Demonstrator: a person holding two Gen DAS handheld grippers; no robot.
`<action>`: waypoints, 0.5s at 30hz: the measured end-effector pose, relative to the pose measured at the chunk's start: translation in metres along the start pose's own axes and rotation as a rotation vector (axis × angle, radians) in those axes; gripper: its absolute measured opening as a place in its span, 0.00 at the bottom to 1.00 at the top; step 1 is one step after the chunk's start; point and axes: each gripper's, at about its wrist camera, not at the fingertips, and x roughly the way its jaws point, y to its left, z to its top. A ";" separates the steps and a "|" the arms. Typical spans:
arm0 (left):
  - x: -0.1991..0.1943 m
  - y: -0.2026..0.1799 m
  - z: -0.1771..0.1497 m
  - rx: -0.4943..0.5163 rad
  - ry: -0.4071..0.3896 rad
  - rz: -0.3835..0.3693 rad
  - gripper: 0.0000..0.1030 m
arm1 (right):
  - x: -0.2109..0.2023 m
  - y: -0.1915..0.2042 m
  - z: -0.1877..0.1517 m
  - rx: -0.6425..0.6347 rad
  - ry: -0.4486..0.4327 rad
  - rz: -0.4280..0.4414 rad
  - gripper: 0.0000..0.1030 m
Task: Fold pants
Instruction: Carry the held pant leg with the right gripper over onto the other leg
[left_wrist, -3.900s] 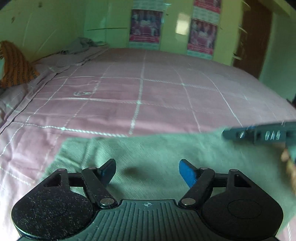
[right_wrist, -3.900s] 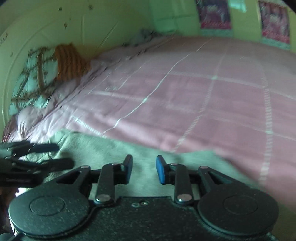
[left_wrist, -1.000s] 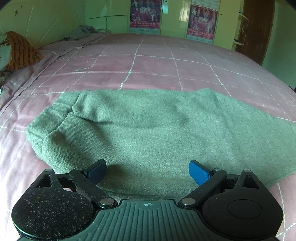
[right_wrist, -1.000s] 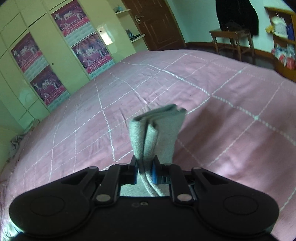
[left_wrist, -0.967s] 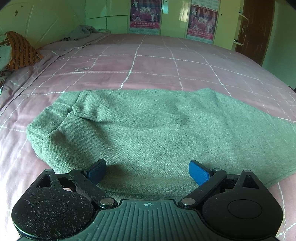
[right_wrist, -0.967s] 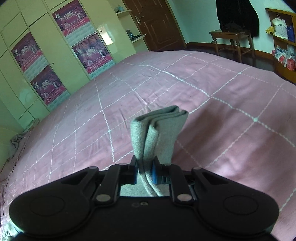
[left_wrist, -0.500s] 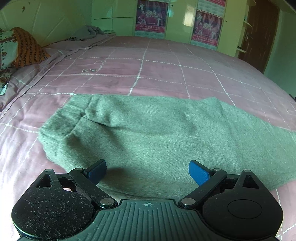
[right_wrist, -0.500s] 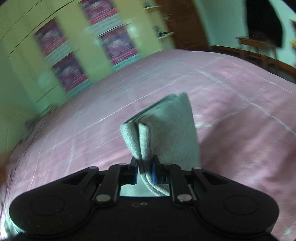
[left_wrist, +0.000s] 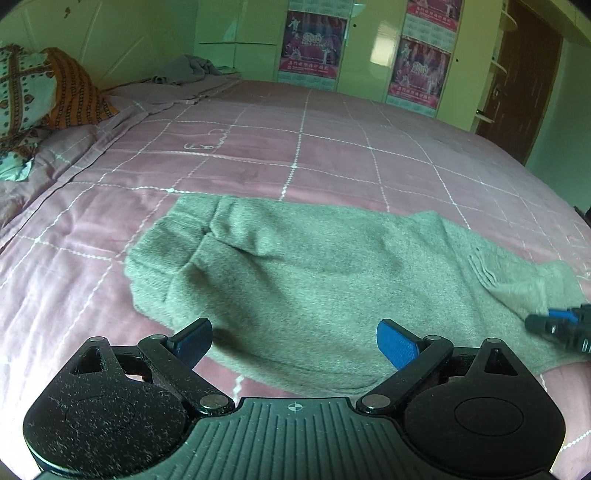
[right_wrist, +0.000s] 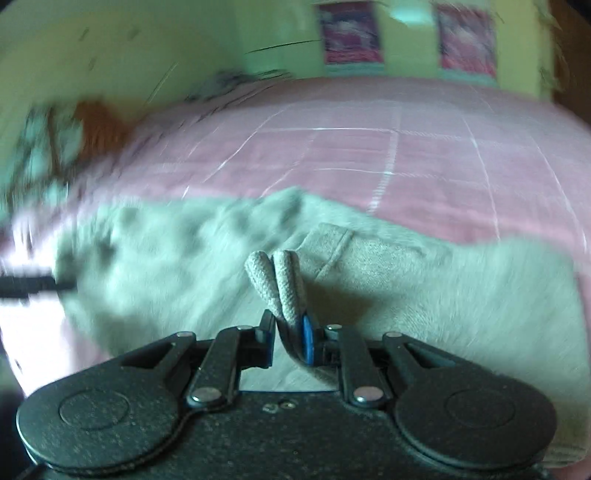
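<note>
Grey-green pants (left_wrist: 314, 288) lie across the pink checked bedspread (left_wrist: 332, 155), waist end to the left. My left gripper (left_wrist: 295, 339) hangs open just above their near edge, nothing between its blue pads. At the right edge of the left wrist view, my right gripper (left_wrist: 557, 326) comes in with the leg ends (left_wrist: 524, 280) doubled back over the pants. In the blurred right wrist view, the right gripper (right_wrist: 290, 332) is shut on the two rolled leg hems (right_wrist: 277, 284), above the flat pants (right_wrist: 424, 302). The dark blur at the left is the left gripper (right_wrist: 29, 286).
Patterned pillows (left_wrist: 40, 92) lie at the bed's far left, and a crumpled grey cloth (left_wrist: 184, 70) at the far end. Wardrobe doors with posters (left_wrist: 314, 44) stand behind the bed, with a brown door (left_wrist: 524, 81) on the right.
My right gripper has swung and rolled with the leg ends from out over the bare bedspread to above the laid pants, entering the left wrist view. The left gripper has drawn back a little.
</note>
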 end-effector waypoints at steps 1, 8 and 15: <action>0.001 0.002 -0.001 -0.005 0.001 0.001 0.92 | 0.000 0.007 -0.004 -0.036 -0.005 -0.016 0.16; 0.004 -0.001 -0.005 -0.015 0.003 -0.008 0.92 | -0.011 0.025 -0.013 -0.186 -0.028 -0.040 0.16; -0.002 -0.016 -0.004 0.013 0.007 -0.020 0.92 | -0.003 0.038 -0.025 -0.241 0.001 -0.042 0.20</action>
